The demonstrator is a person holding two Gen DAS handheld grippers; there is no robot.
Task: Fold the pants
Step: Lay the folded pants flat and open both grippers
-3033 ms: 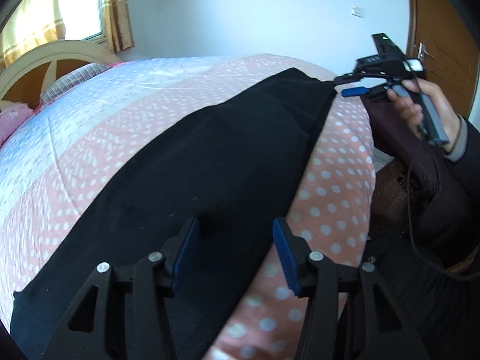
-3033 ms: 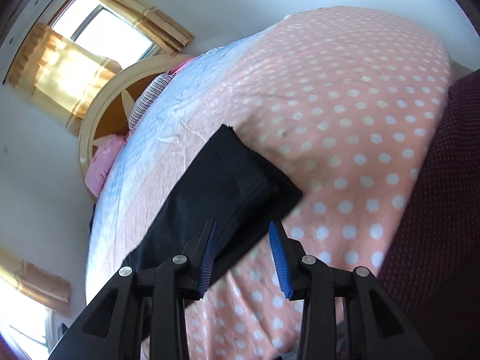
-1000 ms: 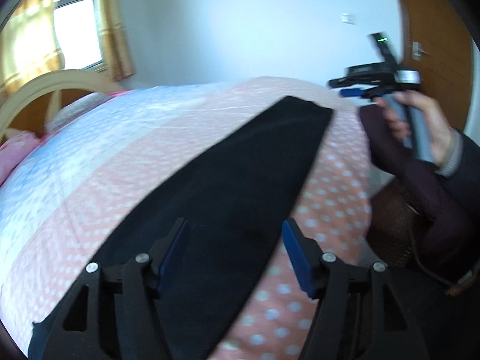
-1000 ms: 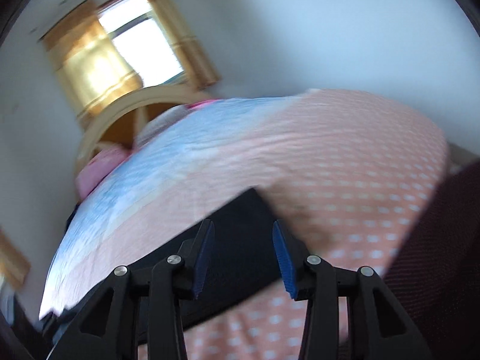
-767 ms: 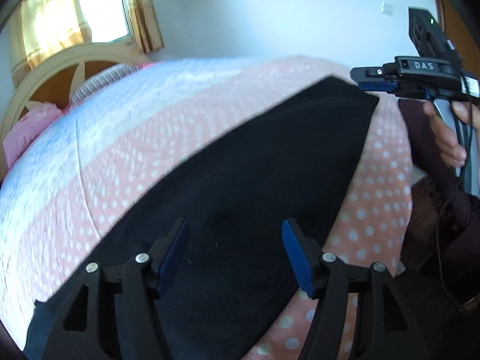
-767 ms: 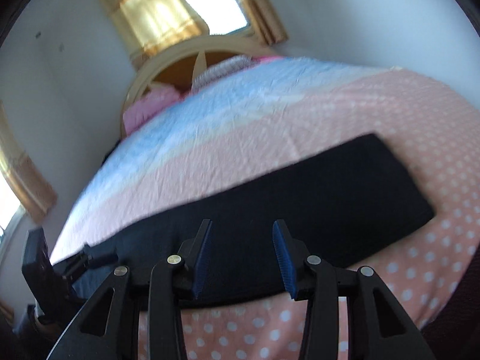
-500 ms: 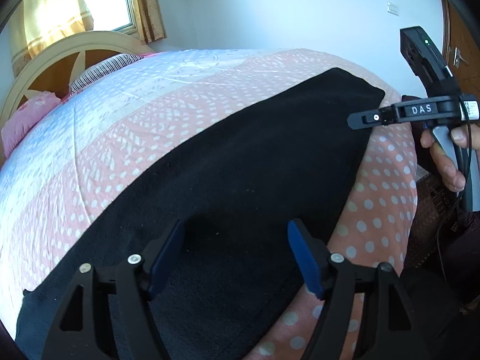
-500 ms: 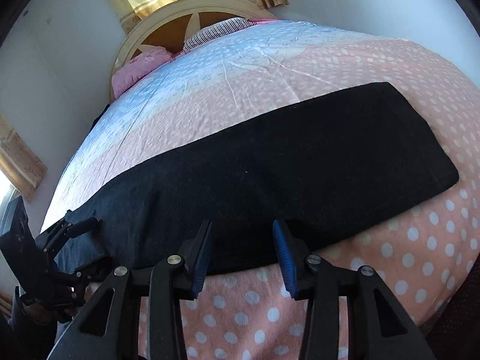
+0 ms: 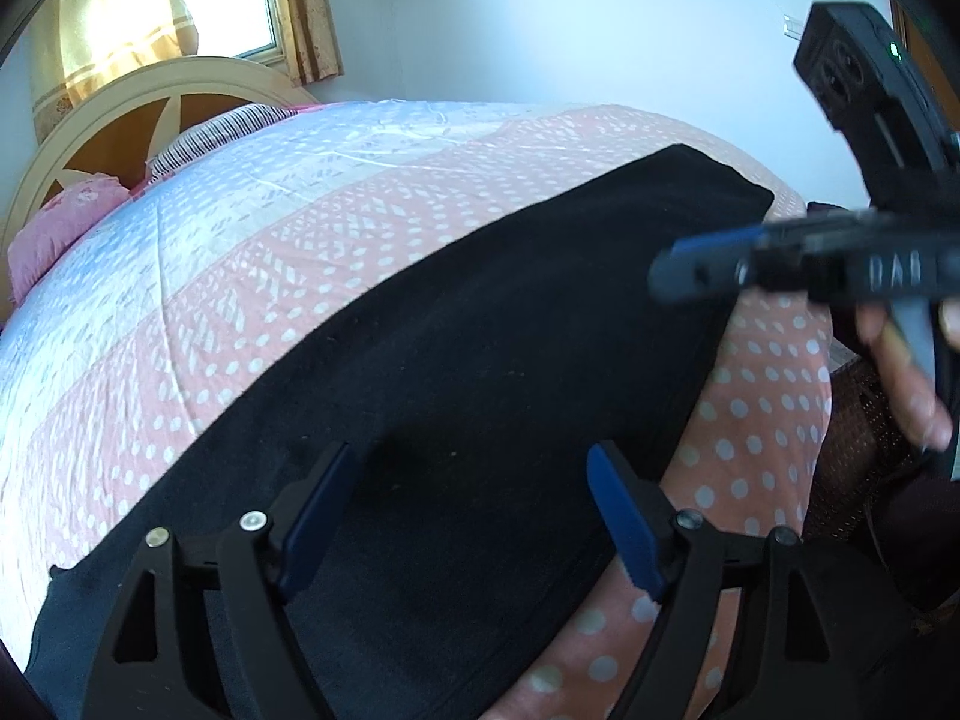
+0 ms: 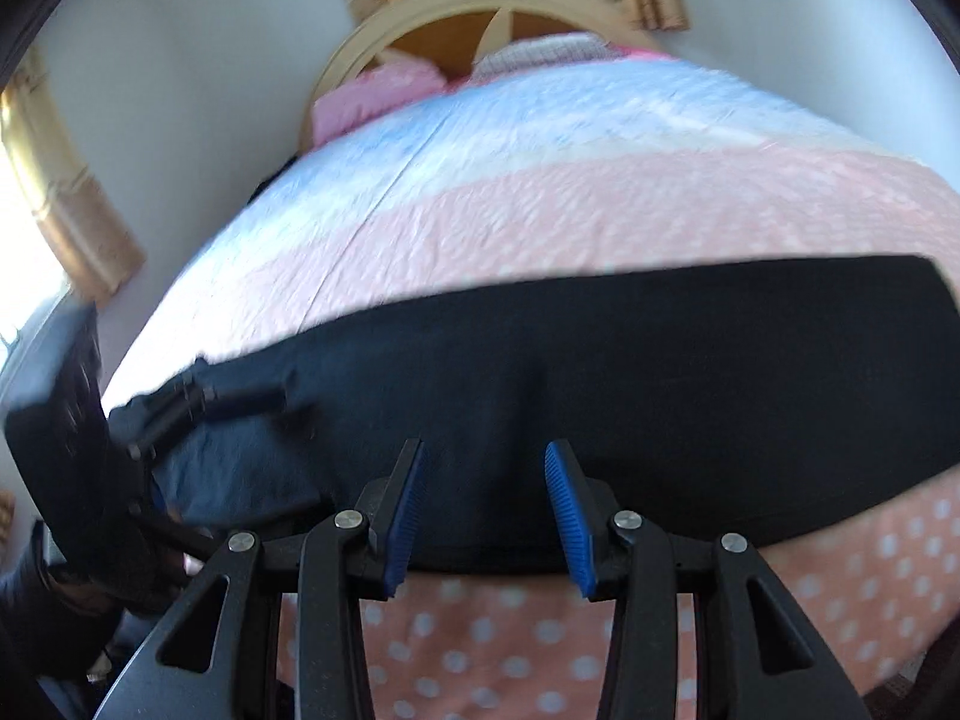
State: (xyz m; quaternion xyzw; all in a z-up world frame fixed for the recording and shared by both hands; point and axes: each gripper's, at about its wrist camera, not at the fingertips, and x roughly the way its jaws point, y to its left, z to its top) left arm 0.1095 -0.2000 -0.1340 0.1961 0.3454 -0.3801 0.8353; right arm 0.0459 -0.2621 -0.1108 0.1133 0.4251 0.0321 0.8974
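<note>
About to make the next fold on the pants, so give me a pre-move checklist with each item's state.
1. Black pants lie flat in a long strip on the bedspread: ok.
2. Left tool open, its jaws just been opening, nothing pinched: ok.
3. Right tool open, empty, over the near edge: ok.
4. Pants' far end lies flat: ok.
5. End by the left tool smooth: cannot tell, blurred.

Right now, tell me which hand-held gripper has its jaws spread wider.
The left hand-held gripper: its blue pads stand far apart above the black pants. The right hand-held gripper keeps a narrower gap.
</note>
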